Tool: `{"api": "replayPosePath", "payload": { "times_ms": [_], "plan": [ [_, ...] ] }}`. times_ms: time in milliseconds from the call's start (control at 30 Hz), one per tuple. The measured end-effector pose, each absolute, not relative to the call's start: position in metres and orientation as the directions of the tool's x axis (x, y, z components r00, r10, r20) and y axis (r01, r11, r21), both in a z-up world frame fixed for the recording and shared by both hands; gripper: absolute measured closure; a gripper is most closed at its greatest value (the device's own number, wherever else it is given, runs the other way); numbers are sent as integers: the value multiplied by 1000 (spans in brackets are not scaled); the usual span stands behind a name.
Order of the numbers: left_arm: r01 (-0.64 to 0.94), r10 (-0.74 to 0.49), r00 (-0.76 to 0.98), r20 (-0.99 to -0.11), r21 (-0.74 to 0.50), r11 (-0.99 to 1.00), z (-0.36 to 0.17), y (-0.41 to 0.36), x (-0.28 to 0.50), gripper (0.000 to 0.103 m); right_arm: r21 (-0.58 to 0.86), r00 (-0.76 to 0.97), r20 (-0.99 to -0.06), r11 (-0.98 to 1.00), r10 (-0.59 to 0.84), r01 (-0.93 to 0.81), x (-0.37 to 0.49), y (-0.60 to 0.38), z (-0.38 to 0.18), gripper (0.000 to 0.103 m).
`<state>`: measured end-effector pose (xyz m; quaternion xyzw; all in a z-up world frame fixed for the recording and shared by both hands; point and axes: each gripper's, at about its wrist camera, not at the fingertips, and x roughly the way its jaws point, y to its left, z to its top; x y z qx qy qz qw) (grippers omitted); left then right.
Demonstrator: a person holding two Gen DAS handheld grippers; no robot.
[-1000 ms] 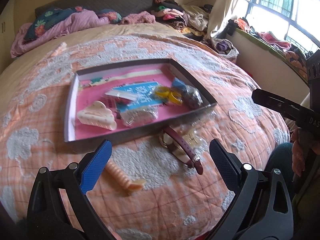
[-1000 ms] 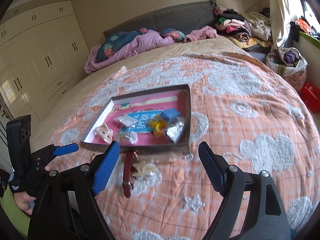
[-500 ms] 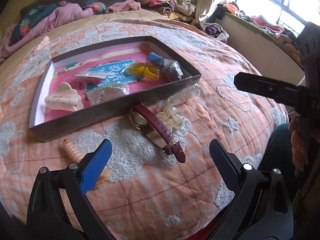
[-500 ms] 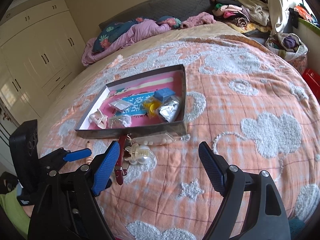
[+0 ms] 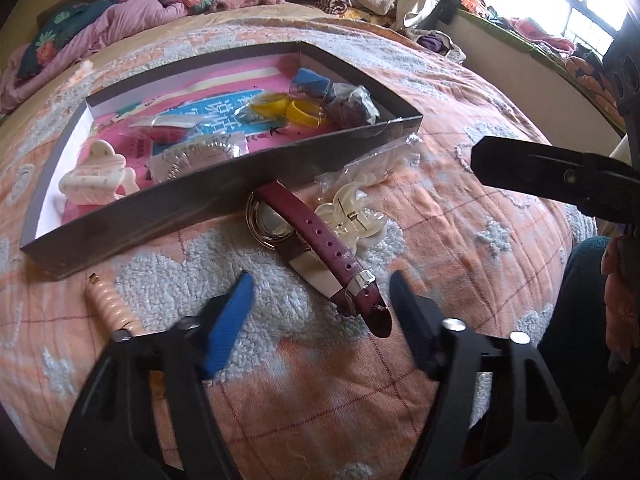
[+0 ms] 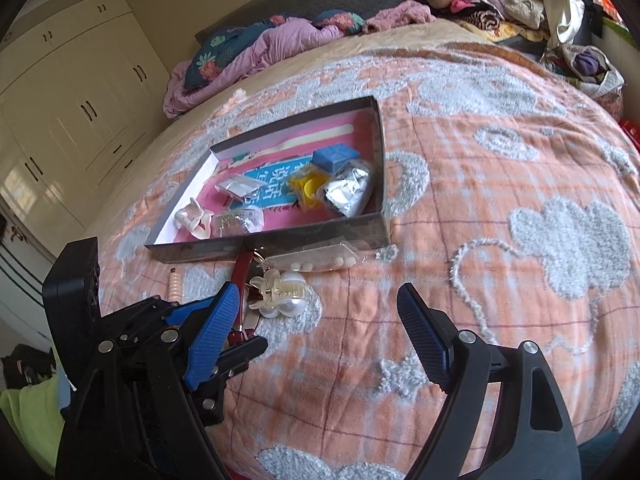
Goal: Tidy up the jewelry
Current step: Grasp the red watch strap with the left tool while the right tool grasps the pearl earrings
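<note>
The left tongs (image 5: 320, 304) are wide open around the end of the watch (image 5: 320, 248). The right tongs (image 6: 320, 316) are open too, at 3 o'clock. The box (image 5: 224, 196) sits at 12.

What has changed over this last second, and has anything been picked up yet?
The left gripper has moved down and forward toward the purple-strapped watch; its fingers have narrowed but are open, straddling the strap's buckle end. The right gripper has also come closer, open and empty. Nothing is held. The watch, the pearl hair clip and the tray lie where they were.
</note>
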<state>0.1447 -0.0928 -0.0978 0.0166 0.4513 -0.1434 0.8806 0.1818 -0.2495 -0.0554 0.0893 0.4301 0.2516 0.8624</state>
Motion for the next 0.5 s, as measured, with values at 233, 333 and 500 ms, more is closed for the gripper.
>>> {"api": "replayPosePath", "payload": {
  "times_ms": [233, 333, 500],
  "plan": [
    [298, -227, 571, -789, -59, 953, -99, -93, 139, 90, 405, 427, -739, 850, 522, -339, 194, -234, -75, 23],
    [296, -223, 590, -776, -49, 954, -94, -88, 135, 92, 402, 413, -747, 848, 521, -345, 198, -226, -79, 23],
    [285, -232, 608, -759, -64, 956, -83, -78, 131, 93, 395, 378, -763, 841, 524, -370, 205, -210, -86, 37]
  ]
}}
